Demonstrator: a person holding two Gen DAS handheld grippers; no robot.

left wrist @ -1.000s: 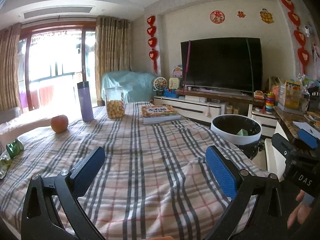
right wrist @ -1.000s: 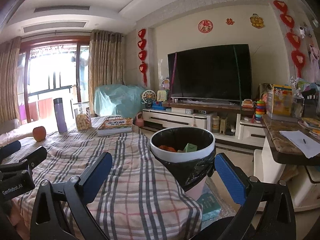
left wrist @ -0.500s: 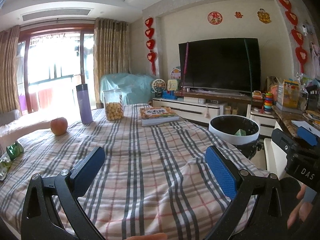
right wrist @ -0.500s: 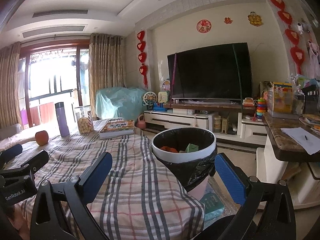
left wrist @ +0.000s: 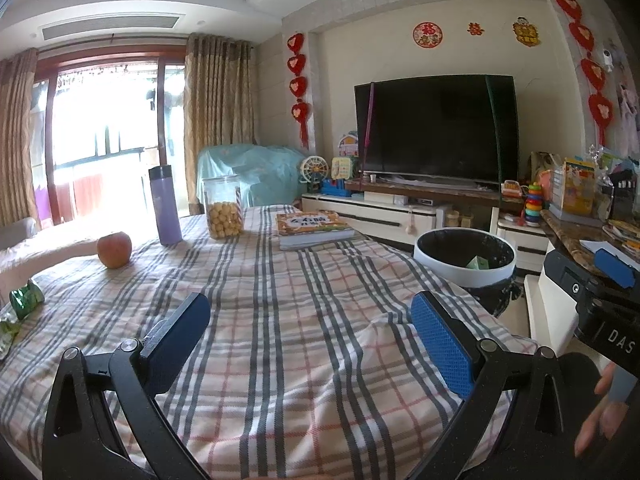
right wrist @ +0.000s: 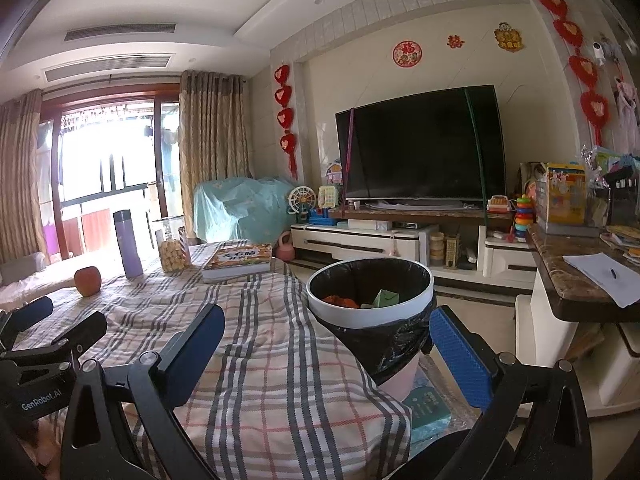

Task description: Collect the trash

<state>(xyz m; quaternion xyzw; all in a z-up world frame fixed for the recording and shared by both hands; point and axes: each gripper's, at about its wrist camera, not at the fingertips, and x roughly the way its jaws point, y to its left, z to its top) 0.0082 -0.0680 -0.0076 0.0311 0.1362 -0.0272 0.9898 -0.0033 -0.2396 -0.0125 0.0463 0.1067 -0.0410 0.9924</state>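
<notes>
A white-rimmed trash bin (right wrist: 370, 300) with a black liner stands off the table's right edge; orange and green scraps lie inside. It also shows in the left wrist view (left wrist: 464, 258). A green crumpled wrapper (left wrist: 25, 299) lies at the table's far left edge. My left gripper (left wrist: 310, 338) is open and empty above the plaid tablecloth (left wrist: 280, 300). My right gripper (right wrist: 326, 354) is open and empty, low over the table's right corner, just short of the bin. The left gripper's fingers (right wrist: 40, 316) show at the left of the right wrist view.
On the table's far side are an apple (left wrist: 114, 249), a purple bottle (left wrist: 165, 205), a jar of round snacks (left wrist: 222, 212) and a book (left wrist: 314, 227). A TV stand (right wrist: 400, 240) is behind. A marble counter (right wrist: 572, 280) with paper stands at right.
Both views have tilted up and drawn back slightly, so the bin and table items sit a little lower and farther. Both grippers stay open and empty.
</notes>
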